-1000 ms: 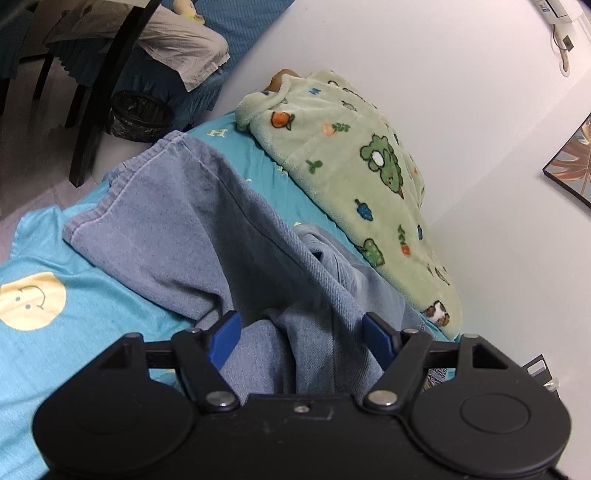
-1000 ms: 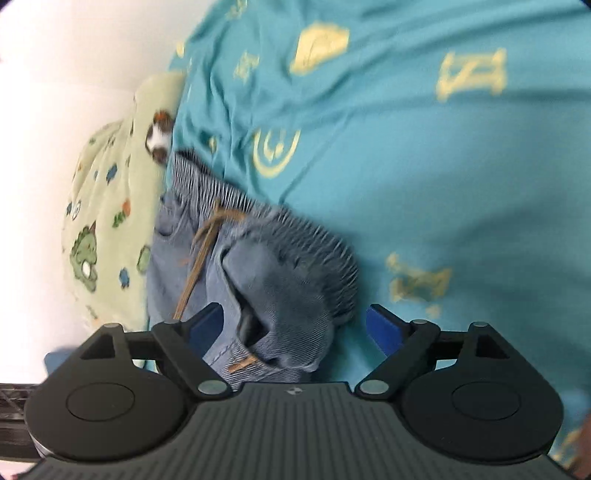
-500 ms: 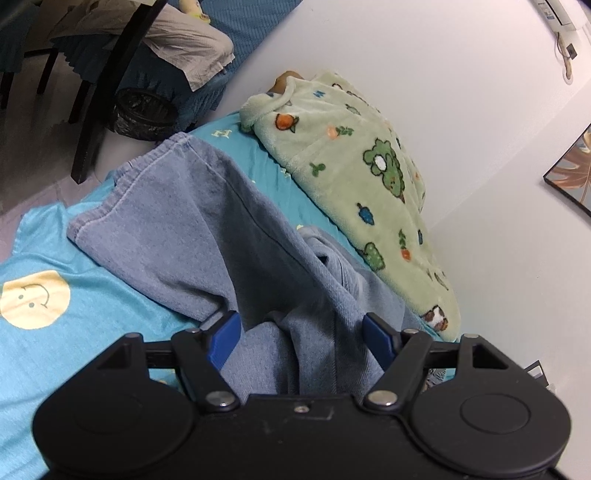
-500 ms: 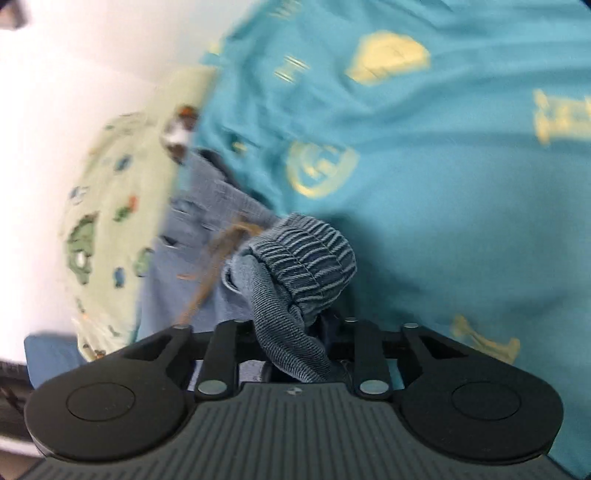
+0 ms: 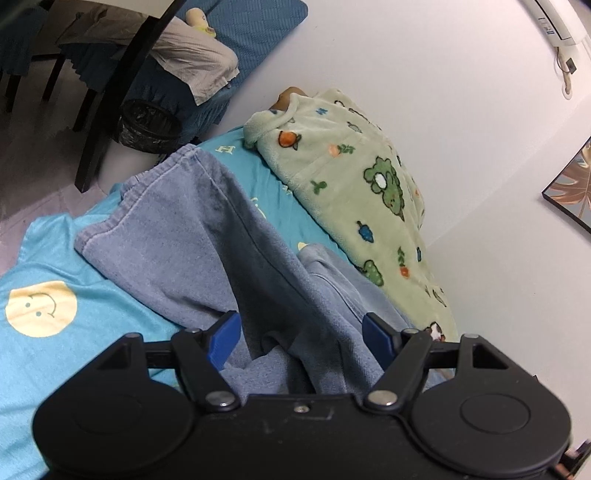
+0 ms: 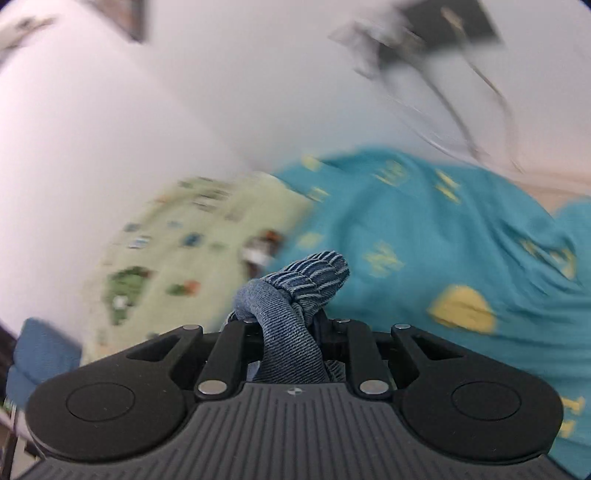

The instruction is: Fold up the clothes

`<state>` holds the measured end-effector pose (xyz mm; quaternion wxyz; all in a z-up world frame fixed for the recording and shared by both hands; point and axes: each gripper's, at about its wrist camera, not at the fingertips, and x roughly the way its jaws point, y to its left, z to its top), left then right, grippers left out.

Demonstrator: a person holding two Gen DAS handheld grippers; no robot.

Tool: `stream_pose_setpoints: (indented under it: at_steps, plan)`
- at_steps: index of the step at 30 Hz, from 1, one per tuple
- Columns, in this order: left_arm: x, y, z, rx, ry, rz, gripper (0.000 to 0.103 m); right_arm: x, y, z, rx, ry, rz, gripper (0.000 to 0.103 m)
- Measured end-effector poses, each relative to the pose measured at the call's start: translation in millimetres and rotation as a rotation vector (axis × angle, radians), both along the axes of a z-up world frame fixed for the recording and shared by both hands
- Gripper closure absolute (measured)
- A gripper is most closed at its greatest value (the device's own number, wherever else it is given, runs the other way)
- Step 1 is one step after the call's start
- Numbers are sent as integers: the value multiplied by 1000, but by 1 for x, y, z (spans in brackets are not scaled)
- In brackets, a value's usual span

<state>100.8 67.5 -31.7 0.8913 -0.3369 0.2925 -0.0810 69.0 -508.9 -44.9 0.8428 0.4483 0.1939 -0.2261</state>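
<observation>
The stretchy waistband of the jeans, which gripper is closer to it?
Right. The right gripper is shut on the waistband, pinching it. The left gripper is open over the jeans' legs, not touching the waistband.

You are in a home, in a bedroom. A bed with a teal sheet (image 5: pixel 44 354) printed with yellow smiley faces and letters fills most of your left view, and a pale green fleece blanket (image 5: pixel 354 206) with cartoon animals lies along the white wall. A framed picture (image 5: pixel 570 195) hangs on that wall, with an air conditioner (image 5: pixel 554 22) high up. Beyond the bed you can see dark chair legs (image 5: pixel 96 122), a black waste bin (image 5: pixel 147 125) and a blue mat (image 5: pixel 251 33).
</observation>
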Motion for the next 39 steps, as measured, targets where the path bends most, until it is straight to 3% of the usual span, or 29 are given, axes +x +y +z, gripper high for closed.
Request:
stream_pose_setpoints:
  at_steps: [3,6,9,12,14,17,20,25,29,33,36,39]
  plan:
    - [0,0,0,8,3,5,33,-11,-32,-45,120,103,-96,88]
    - [0,2,-2,9,9,1,33,-27,-45,-70,206,162,-167,89]
    - [0,0,-2,15,11,-8,33,-26,-41,-70,200,236,-124,86]
    - [0,-2,-1,13,10,-17,33,-32,-26,-49,148,285,-80,74]
    - [0,-4,-1,10,10,-26,33,-42,-13,-34,158,271,-108,49]
    - [-1,-7,-1,18,14,-36,33,-74,3,-21,249,129,-209,41]
    - [-1,-10,-1,46,29,-41,33,-77,34,-9,176,102,-164,39]
    - [-1,-20,2,185,41,-42,31,-33,103,11,-57,105,186,39]
    - [0,-20,0,180,47,-39,30,0,179,18,-255,22,603,39]
    - [3,-21,-1,204,55,-38,30,13,253,10,-366,-62,951,40]
    - [5,-22,-1,198,62,-43,29,16,296,-2,-480,-68,1120,40]
    - [5,-20,-1,188,58,-38,27,16,319,-11,-559,-80,1212,41]
